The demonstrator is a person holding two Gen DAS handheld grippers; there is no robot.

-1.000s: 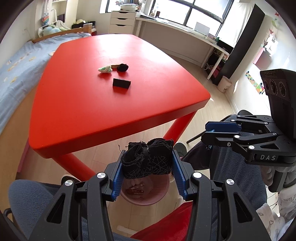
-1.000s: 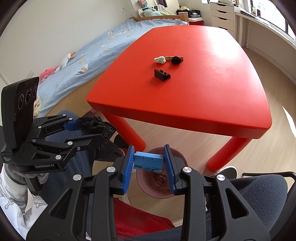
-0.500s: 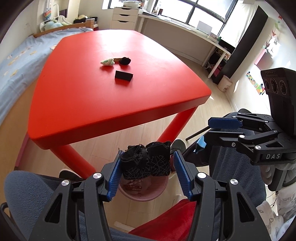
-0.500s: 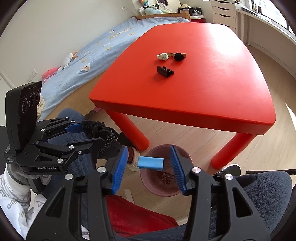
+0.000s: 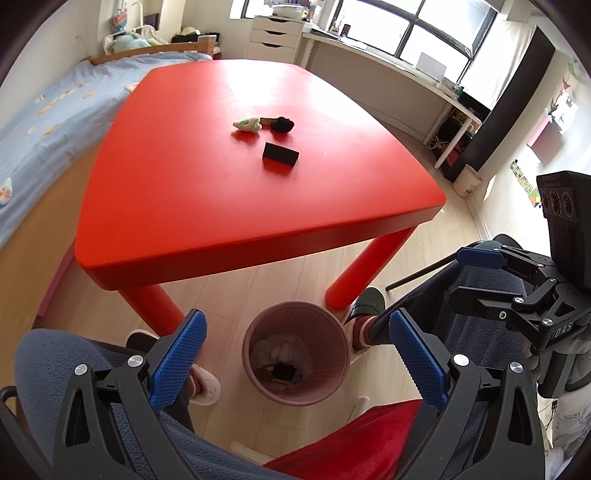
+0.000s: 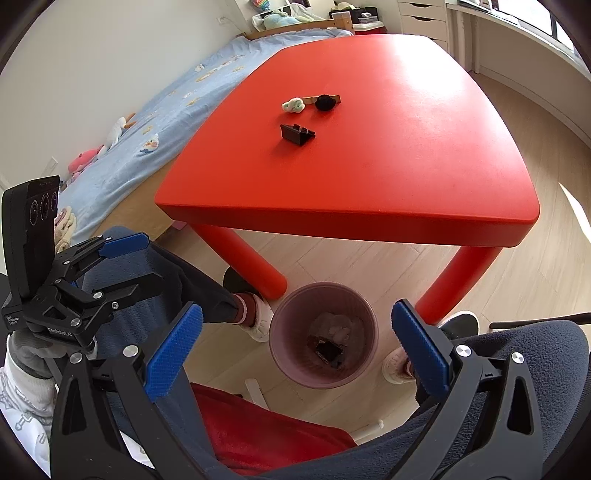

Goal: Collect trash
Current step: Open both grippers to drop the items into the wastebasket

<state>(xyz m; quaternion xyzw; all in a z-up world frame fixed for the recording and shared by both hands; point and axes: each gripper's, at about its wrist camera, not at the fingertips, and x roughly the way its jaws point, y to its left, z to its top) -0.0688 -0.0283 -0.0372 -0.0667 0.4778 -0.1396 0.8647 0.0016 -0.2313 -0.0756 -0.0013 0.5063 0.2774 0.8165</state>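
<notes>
Beneath red table (image 5: pixel 258 177), pink bin (image 5: pixel 295 328)

This is a home, a child's bedroom. A bed (image 6: pixel 192 92) with a pale blue printed cover runs along the wall, with soft toys (image 6: pixel 88 157) beside it and more piled at its wooden headboard (image 5: pixel 147 42). A low red table (image 5: pixel 240 177) stands on light wood flooring (image 6: pixel 535 266). A white chest of drawers (image 5: pixel 275 40) and a long white desk (image 5: pixel 388 70) sit under wide windows (image 5: pixel 406 26), and a small pink wastebasket (image 5: pixel 295 354) stands on the floor.
</notes>
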